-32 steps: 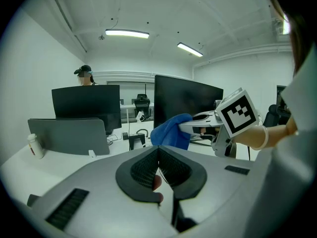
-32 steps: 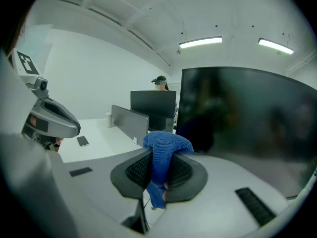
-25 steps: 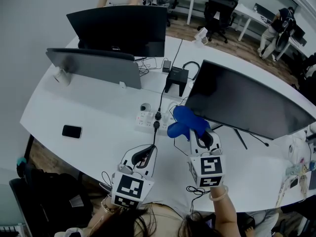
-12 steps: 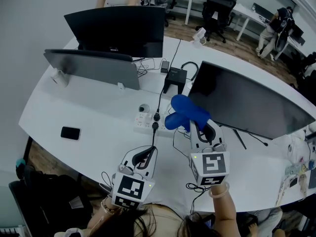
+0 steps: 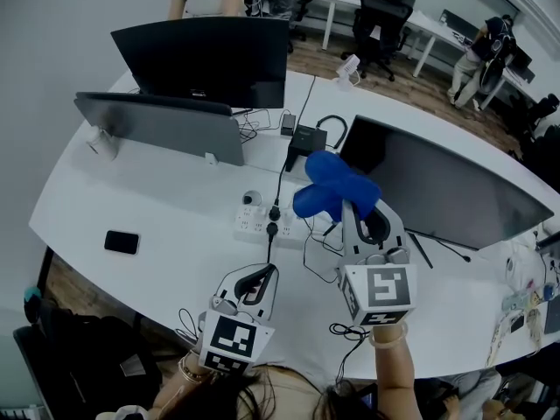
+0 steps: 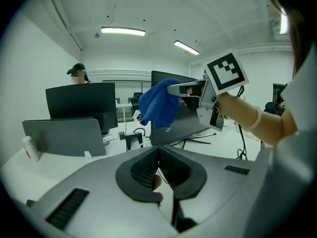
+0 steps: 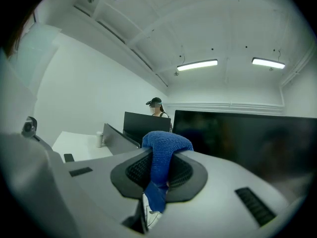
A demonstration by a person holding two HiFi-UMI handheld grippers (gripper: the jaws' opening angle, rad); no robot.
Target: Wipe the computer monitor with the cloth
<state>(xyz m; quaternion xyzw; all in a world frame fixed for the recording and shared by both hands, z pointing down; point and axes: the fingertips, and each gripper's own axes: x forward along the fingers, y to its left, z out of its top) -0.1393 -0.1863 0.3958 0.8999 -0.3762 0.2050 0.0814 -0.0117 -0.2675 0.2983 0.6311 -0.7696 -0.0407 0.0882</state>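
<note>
Since a second ago, your right tool [image 5: 353,205] has carried the blue cloth [image 5: 335,187] up to the monitor's [image 5: 446,191] left edge, centre frame.
- Right tool: clamped on the cloth, which bunches beyond its tips.
- Power strip [image 5: 261,226]: on the counter [image 5: 157,208], lower left of the cloth.
- Left tool [image 5: 262,275]: lower centre, jaws closed, empty.

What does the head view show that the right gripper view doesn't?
Only the head view shows the left claw and the white power strip. Only the right gripper view shows the ceiling lights. Both show the blue cloth pinched in the right claw, with the big dark monitor just ahead of it.
</note>
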